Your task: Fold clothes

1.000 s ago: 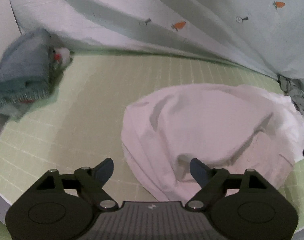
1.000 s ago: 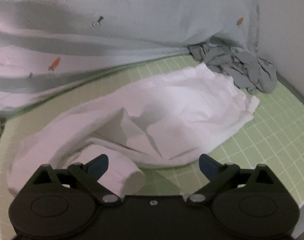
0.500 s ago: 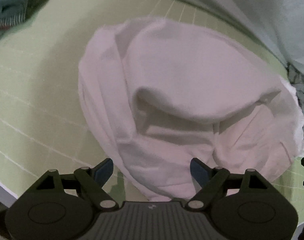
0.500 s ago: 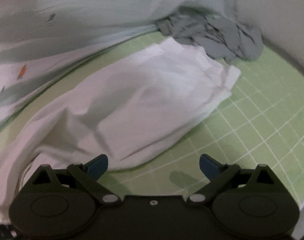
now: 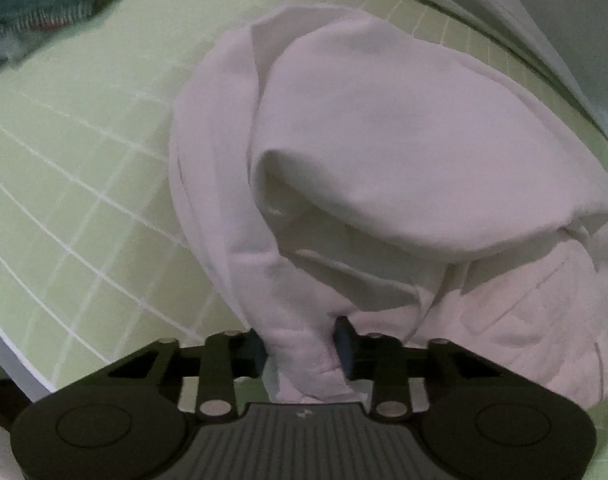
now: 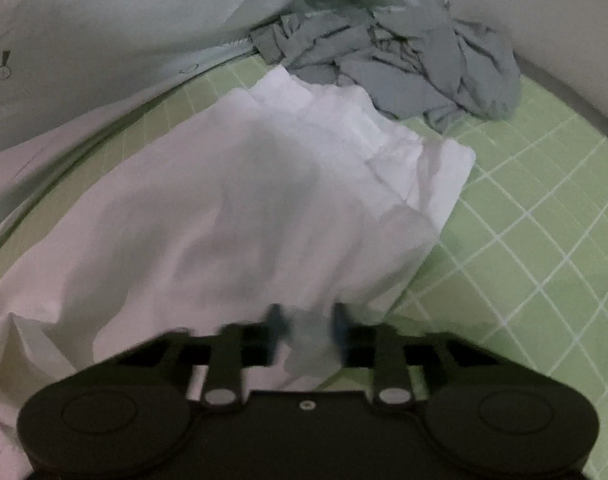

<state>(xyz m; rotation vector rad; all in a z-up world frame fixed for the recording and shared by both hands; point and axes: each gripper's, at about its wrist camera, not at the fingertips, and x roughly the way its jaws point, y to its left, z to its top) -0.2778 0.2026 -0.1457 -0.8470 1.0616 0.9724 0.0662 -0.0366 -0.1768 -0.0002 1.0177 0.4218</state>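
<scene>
Left wrist view shows the left gripper pinched onto a bunched fold of the white garment, with cloth squeezed between its two blue-padded fingers. The garment lies crumpled on the green gridded mat that covers the desk, and a rounded flap of it is doubled over the top, throwing a shadow across the layers beneath. A pale sheet with small printed motifs hangs behind the mat along the far edge. At the upper left corner sits a blurred bundle of grey-blue cloth; what it is cannot be told.

From the right wrist camera, the right gripper is likewise clamped on the near edge of the white garment, its fingers drawn close with a tuft of fabric between them; this part of the picture is motion-blurred. The garment stretches away from the gripper across the green gridded mat, and its far wrinkled hem touches a crumpled grey garment heaped at the back near the wall. The pale sheet drapes along the left and rear, its lower edge just beside the white garment.
</scene>
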